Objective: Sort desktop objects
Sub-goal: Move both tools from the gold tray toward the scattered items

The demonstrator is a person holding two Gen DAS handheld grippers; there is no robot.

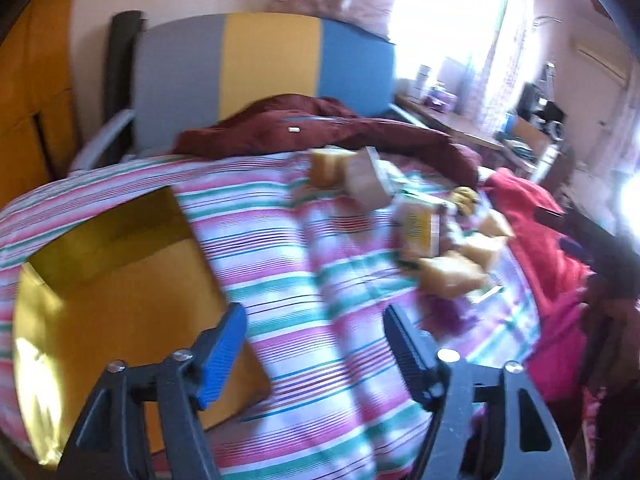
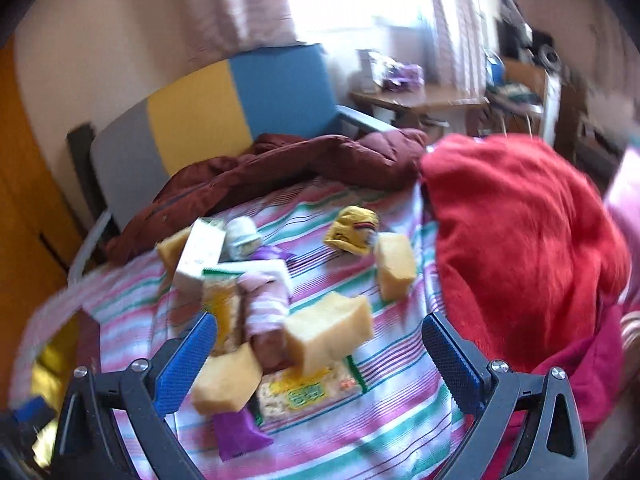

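A pile of small things lies on a striped bedspread [image 2: 360, 412]: several yellow sponges [image 2: 328, 330], a white carton [image 2: 200, 254], a snack packet [image 2: 308, 394], a purple pouch [image 2: 238, 434], pink rolled cloth [image 2: 266, 306] and a yellow sock [image 2: 354, 228]. My right gripper [image 2: 320, 352] hovers open just above the near sponges, holding nothing. In the left wrist view the same pile [image 1: 436, 236] sits far right. My left gripper [image 1: 314, 340] is open over bare bedspread, beside a gold box [image 1: 116, 292] at its left.
A dark red jacket [image 2: 288, 164] lies across the back of the bed. A red blanket [image 2: 520, 248] is heaped on the right. Behind stand a grey, yellow and blue headboard [image 1: 272, 64] and a cluttered wooden desk [image 2: 420, 96].
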